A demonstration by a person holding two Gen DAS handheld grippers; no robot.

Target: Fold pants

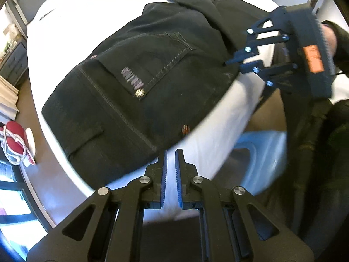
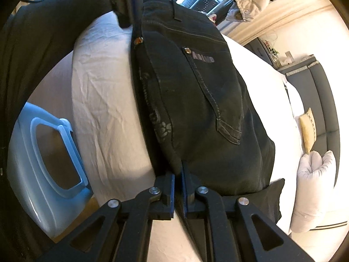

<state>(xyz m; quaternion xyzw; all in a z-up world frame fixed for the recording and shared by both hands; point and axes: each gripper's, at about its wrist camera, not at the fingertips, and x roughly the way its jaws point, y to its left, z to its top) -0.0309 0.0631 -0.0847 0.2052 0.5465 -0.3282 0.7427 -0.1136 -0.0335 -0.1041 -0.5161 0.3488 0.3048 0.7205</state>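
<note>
Black jeans [image 1: 139,83] lie folded on a white-sheeted bed [image 1: 229,118], back pocket up. My left gripper [image 1: 171,152] sits just off the waistband edge, jaws nearly closed with a thin gap and nothing visible between them. My right gripper [image 1: 231,62] touches the jeans' right edge in the left wrist view. In the right wrist view my right gripper [image 2: 178,170] is shut on the jeans' [image 2: 196,100] fabric at the near edge. The left gripper [image 2: 126,6] shows at the top by the waistband.
A light blue plastic basket [image 2: 43,163] stands beside the bed; it also shows in the left wrist view [image 1: 261,152]. Pillows [image 2: 312,174] lie at the right. A red and white shoe [image 1: 15,144] is on the floor.
</note>
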